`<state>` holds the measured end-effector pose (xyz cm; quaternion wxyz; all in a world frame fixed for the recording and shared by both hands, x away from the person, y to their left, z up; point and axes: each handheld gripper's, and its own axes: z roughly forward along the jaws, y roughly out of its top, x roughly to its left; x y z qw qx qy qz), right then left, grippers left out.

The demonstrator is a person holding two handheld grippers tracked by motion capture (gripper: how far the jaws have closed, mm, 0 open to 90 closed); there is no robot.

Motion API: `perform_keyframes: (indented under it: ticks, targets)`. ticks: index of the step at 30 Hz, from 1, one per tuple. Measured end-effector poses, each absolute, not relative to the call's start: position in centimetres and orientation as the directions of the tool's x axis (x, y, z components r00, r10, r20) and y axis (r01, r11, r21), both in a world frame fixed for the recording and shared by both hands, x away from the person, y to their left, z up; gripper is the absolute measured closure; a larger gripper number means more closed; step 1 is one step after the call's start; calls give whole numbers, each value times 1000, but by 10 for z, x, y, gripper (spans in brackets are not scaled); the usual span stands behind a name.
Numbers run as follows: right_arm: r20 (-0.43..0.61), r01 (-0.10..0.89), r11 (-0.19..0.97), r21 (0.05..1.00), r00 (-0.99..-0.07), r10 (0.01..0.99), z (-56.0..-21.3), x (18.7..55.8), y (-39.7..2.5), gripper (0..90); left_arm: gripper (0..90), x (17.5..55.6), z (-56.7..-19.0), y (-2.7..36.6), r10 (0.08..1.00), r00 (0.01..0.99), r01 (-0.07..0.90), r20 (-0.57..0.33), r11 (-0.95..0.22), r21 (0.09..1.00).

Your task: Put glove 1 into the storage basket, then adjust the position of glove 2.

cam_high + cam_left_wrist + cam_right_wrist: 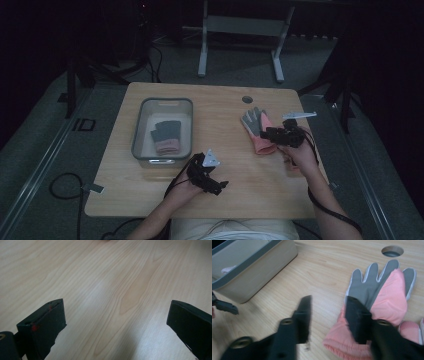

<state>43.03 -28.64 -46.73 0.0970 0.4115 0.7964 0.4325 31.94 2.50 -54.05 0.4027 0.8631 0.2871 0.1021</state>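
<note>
A pink and grey glove (258, 131) lies palm up on the right half of the wooden table (225, 115); in the right gripper view this glove (384, 300) has its cuff toward me. My right gripper (272, 134) hovers open at its cuff edge (328, 312), with one jaw over the pink fabric and the other over bare wood. A second glove (166, 136), grey with a pink cuff, rests inside the grey bin (142, 112). My left gripper (216, 186) is open above bare wood near the front of the table (115, 312), with nothing between its jaws.
The bin (257, 267) stands on the table's left half, its wall close to the right gripper's far side. A round cable hole (247, 99) sits near the back edge (392, 251). Cables trail over the floor on the left, and a table frame (240, 30) stands behind.
</note>
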Motion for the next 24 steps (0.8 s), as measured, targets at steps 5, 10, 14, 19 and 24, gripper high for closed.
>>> perform_keyframes:
  ticks: [5, 10, 14, 19, 24]
  targets:
    - [144, 559, 333, 759, -644, 751, -469, 433, -287, 632, 15, 313, -544, 22, 602, 797, 405, -47, -474, 782]
    - [92, 545, 347, 763, -623, 777, -470, 448, -291, 632, 15, 304, -545, 21, 630, 776, 389, -4, -474, 790]
    - [50, 528, 370, 764, -621, 782, -472, 466, -291, 625, 15, 299, -550, 23, 655, 753, 426, -57, -419, 802]
    - [-26, 467, 441, 766, -664, 747, -478, 485, -280, 619, 15, 294, -552, 22, 639, 769, 401, -28, -447, 800]
    - [-72, 465, 526, 712, -697, 714, -494, 500, -263, 616, 15, 293, -557, 22, 626, 780, 396, -18, -471, 788]
